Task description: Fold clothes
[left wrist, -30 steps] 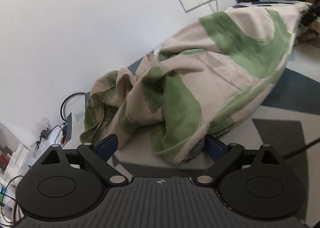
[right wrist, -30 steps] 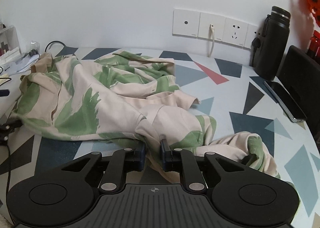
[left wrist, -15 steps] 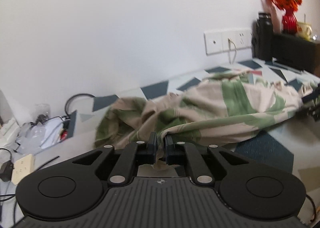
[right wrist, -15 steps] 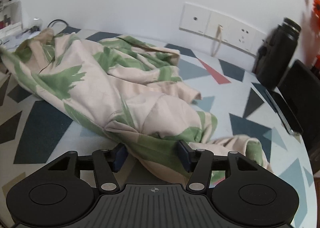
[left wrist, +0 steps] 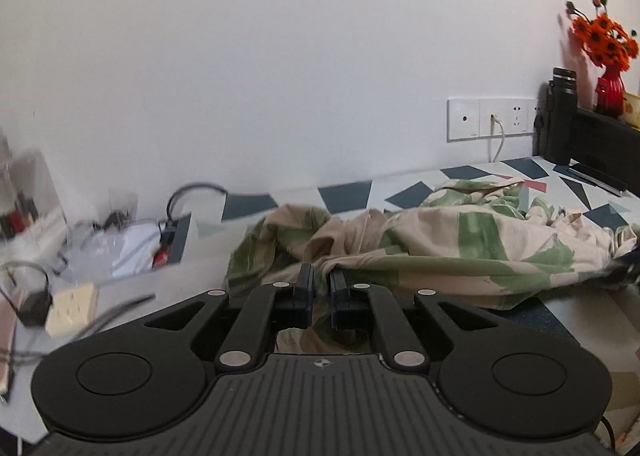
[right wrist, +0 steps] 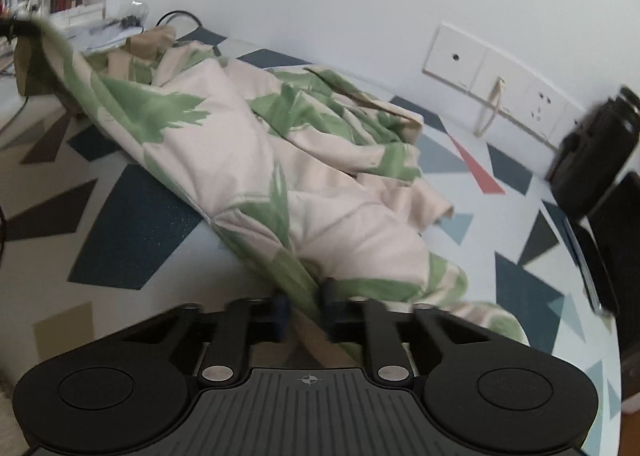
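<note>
You hold a cream garment [right wrist: 248, 160] splashed with green brush-stroke leaves, over a pale tablecloth [right wrist: 132, 224] of navy, grey, teal and red triangles. Your grippers [left wrist: 320, 284] are black. Orange flowers [left wrist: 604, 36] fill a red vase [left wrist: 610, 90] against a white wall [left wrist: 280, 56].

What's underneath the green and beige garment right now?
The garment lies on the patterned tabletop, whose triangles show around it. Whatever lies beneath the bunched fabric is covered.

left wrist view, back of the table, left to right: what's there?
Beige power strip → tangle of cables and clear bags → green-and-cream garment → wall sockets → black bottle → red vase of orange flowers.
</note>
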Demonstrator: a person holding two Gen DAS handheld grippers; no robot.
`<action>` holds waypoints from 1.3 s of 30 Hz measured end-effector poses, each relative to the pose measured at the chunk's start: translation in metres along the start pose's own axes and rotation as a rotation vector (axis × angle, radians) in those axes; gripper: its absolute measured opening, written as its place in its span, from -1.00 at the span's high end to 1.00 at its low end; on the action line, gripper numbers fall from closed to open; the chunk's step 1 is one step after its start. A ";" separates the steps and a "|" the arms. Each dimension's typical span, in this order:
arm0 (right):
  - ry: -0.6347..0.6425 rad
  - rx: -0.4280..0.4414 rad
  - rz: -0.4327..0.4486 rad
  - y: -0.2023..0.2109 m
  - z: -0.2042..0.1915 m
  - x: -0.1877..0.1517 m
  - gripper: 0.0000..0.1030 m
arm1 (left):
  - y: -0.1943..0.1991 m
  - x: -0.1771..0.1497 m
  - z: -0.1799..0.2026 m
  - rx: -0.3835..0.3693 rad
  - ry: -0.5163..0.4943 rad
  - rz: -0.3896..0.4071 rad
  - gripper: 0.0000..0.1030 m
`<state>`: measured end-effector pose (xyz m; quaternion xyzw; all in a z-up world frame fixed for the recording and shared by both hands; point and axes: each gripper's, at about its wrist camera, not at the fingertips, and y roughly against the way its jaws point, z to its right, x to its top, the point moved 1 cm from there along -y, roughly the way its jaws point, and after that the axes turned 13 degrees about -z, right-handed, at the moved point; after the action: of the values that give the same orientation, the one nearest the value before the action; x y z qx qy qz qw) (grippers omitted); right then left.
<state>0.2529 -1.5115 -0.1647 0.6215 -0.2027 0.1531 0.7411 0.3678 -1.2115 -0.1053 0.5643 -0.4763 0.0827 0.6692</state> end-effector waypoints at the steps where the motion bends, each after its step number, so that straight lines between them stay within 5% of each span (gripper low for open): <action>1: -0.051 0.011 0.041 0.012 0.006 0.000 0.86 | -0.002 -0.003 -0.001 -0.006 0.011 -0.011 0.83; 5: -0.202 0.004 0.140 0.041 0.031 0.000 0.86 | -0.027 -0.026 0.006 -0.047 0.012 -0.105 0.74; 11: -0.199 -0.016 0.040 0.015 0.028 -0.014 0.87 | -0.045 -0.043 0.014 -0.011 -0.070 -0.176 0.54; 16: -0.230 0.003 0.035 0.007 0.026 -0.022 0.83 | -0.053 -0.053 0.018 0.036 -0.142 -0.209 -0.49; 20: -0.218 0.011 0.018 0.000 0.025 -0.022 0.59 | -0.059 -0.056 0.018 0.046 -0.173 -0.226 -0.53; 21: -0.215 0.013 0.013 -0.002 0.025 -0.022 0.58 | -0.060 -0.056 0.016 0.034 -0.173 -0.226 -0.48; 23: -0.210 0.016 0.006 -0.005 0.025 -0.021 0.67 | -0.061 -0.051 0.012 0.018 -0.159 -0.237 0.28; 24: -0.207 0.012 0.009 -0.004 0.025 -0.019 0.89 | -0.062 -0.048 0.010 0.010 -0.151 -0.243 0.78; 26: -0.214 0.001 0.040 0.002 0.028 -0.013 0.90 | -0.052 -0.032 0.001 0.029 -0.120 -0.183 0.78; 32: -0.292 -0.059 0.372 0.075 0.044 0.026 0.91 | 0.019 0.049 -0.023 0.179 -0.096 0.171 0.89; 34: -0.292 -0.094 0.445 0.093 0.043 0.030 0.91 | 0.039 0.067 -0.023 0.185 -0.132 0.231 0.88; 36: -0.288 -0.123 0.481 0.104 0.042 0.031 0.91 | 0.039 0.068 -0.021 0.142 -0.174 0.201 0.86; 39: -0.311 -0.120 0.364 0.082 0.049 0.017 0.91 | 0.013 0.033 -0.012 0.094 -0.249 0.057 0.78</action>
<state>0.2230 -1.5456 -0.0786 0.5458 -0.4316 0.1741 0.6968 0.3840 -1.2110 -0.0716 0.5872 -0.5670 0.0532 0.5753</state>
